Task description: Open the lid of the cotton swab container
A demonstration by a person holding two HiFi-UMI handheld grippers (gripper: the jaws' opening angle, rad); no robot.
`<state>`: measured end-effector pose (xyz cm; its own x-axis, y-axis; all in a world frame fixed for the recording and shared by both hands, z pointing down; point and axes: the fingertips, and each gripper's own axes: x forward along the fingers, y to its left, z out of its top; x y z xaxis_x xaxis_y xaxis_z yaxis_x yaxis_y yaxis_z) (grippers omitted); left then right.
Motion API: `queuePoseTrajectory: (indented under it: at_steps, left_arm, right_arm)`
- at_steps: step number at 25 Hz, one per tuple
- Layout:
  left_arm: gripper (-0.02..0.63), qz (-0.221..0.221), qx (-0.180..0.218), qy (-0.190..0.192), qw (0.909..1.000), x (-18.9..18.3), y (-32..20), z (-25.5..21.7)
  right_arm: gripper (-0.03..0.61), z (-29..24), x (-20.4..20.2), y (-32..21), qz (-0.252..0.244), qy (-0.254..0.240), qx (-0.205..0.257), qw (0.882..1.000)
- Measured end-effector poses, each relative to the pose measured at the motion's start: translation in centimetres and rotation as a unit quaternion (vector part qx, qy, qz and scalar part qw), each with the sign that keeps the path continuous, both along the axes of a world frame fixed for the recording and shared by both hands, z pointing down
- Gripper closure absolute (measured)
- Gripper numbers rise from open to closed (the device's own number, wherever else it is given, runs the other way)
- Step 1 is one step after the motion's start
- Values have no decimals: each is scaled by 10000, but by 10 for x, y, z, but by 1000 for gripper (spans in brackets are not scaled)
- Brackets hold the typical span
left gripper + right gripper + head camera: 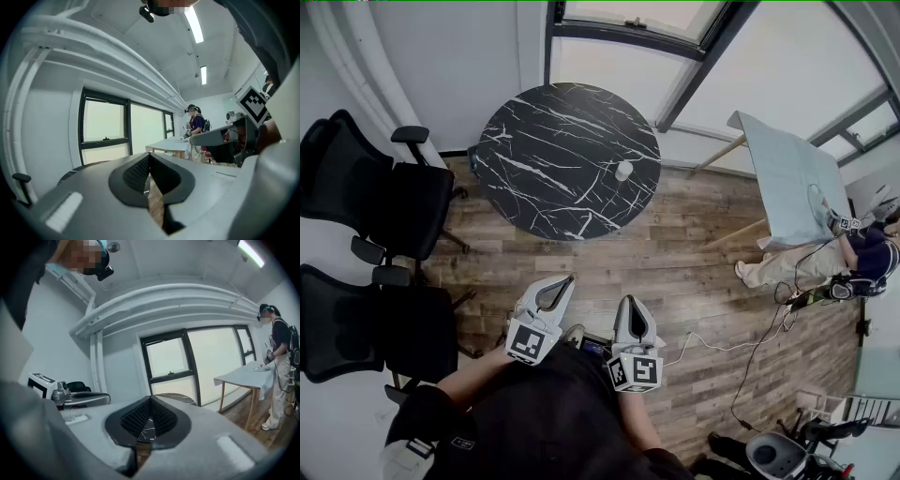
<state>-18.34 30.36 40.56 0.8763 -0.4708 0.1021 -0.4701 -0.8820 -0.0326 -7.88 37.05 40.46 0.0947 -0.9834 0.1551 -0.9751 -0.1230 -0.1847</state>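
The cotton swab container (623,171) is a small white tub standing near the right edge of the round black marble table (553,141). Both grippers hang over the wooden floor, well short of the table, close to the person's body. My left gripper (568,279) points toward the table with its jaws shut and nothing between them; in its own view the closed tips (149,158) meet. My right gripper (627,301) is beside it, also shut and empty (150,402). The container shows in neither gripper view; the marble table (174,398) lies beyond the right gripper's tips.
Two black office chairs (389,192) (366,323) stand at the left beside the table. A light table (792,178) is at the right, with another person (862,258) next to it. Cables (750,342) trail across the wooden floor at the lower right.
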Motion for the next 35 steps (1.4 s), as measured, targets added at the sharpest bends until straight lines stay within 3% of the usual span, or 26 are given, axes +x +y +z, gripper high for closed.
queuePoseTrajectory:
  at_steps: [22,35]
  left_arm:
    - [617,-178,-16,35,9998,13,21,3]
    - [617,-611,11,6,9981,41,31,3]
  right_arm:
    - [581,-3,6,18,-319,-17,49,9995]
    - [580,4,44,31,-653,-75,120,9978]
